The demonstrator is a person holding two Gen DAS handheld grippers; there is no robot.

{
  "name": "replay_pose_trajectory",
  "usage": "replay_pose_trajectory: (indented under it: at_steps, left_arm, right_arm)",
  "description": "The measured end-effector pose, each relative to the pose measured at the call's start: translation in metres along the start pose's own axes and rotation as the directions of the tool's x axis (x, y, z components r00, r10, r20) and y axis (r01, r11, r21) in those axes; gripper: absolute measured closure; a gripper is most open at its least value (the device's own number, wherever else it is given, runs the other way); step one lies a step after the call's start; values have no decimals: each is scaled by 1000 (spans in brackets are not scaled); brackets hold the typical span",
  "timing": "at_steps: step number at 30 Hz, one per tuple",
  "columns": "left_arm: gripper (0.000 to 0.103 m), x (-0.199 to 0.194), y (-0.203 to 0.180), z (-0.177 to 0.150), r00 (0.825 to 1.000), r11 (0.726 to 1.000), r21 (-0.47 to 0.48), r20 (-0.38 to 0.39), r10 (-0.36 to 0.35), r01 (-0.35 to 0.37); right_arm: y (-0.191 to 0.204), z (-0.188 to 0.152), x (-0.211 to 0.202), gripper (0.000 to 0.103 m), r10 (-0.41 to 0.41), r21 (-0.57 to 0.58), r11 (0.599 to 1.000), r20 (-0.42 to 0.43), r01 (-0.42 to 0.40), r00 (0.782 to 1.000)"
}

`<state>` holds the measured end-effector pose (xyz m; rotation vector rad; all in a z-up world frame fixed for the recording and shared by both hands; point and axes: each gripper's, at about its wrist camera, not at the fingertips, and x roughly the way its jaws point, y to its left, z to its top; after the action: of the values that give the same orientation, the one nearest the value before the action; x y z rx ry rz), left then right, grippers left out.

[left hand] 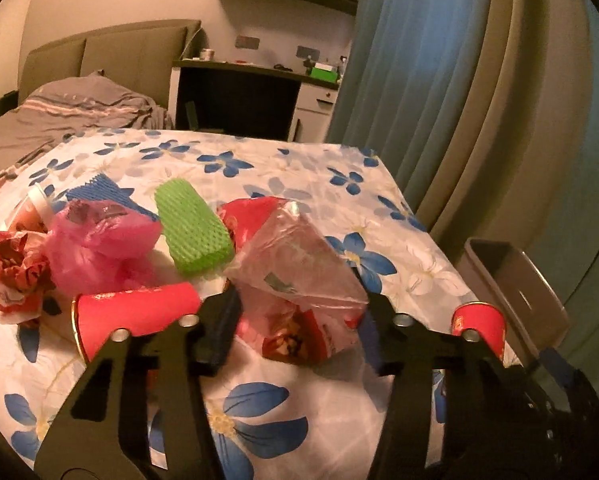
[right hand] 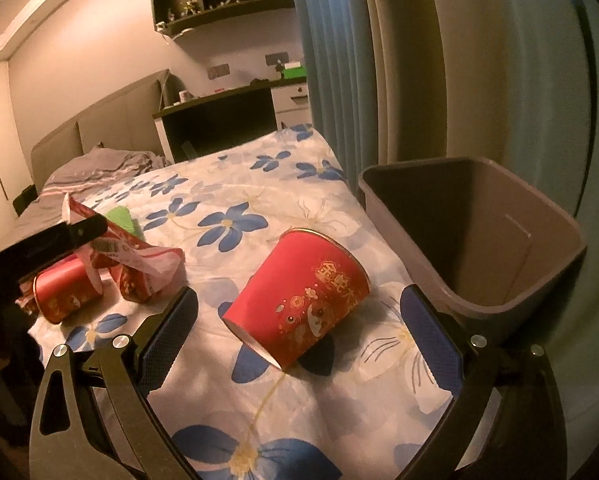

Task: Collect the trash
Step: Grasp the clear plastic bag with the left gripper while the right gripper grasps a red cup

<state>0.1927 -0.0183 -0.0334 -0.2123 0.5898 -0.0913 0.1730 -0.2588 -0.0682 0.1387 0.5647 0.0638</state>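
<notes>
1. Left gripper (left hand: 297, 312): the jaws stand partly closed around a crumpled clear plastic bag (left hand: 299, 264) with red printed packaging inside. The pads lie against the bag's two sides. The right wrist view shows one left finger pressing the wrapper, so treat the bag as gripped.
2. Right gripper (right hand: 299, 336): the jaws are wide apart and hold nothing. A red paper cup (right hand: 299, 300) lies on its side between the fingers; neither pad touches it.
3. Landmark: the grey waste bin (right hand: 555, 264) stands off the edge of the floral bedspread (right hand: 227, 400). The tipped cup lies just beside the bin on the bedspread. The gripped bag lies well apart from the bin, across the bedspread.
4. Remaining trash, all farther from the bin than the bag: a second red paper cup (left hand: 139, 316) lying flat, a green foam net sleeve (left hand: 193, 228), a pink plastic bag (left hand: 99, 248), a blue foam net (left hand: 99, 194) and a crumpled red-and-white wrapper (left hand: 13, 272).
5. Step in hand, by judgement: secure the bag, then carry it to the bin.
6. Close firmly. Thin film slips and compresses, so catch the packaging inside, not film alone.
7. Lift straight up before moving across, so that the trailing film does not drag the second cup.
8. For the tipped cup, centre the pads across its wall; squeeze lightly to avoid crushing.
</notes>
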Motion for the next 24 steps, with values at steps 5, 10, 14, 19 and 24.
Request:
replay_pose_trajectory:
  at_steps: [5, 10, 14, 19, 24]
  left_arm:
    - [80, -3, 1, 0, 1000, 1000, -3, 9, -30, 30]
    - [83, -22, 4, -4, 998, 999, -11, 48, -49, 50]
    - [83, -42, 6, -11, 995, 998, -15, 75, -63, 64]
    - [83, -55, 4, -19, 993, 996, -4, 79, -91, 91]
    - [83, -60, 0, -25, 991, 994, 8, 80, -105, 105]
  right_arm:
    - [0, 4, 15, 6, -4, 21, 1000, -45, 5, 999]
    - [-2, 5, 28, 8, -11, 39, 999, -95, 15, 995]
    - [-4, 5, 42, 12, -12, 60, 998, -140, 21, 990]
    - [-6, 8, 51, 27, -11, 68, 997, -171, 23, 985]
    - [-8, 7, 51, 40, 6, 65, 998, -178, 6, 984]
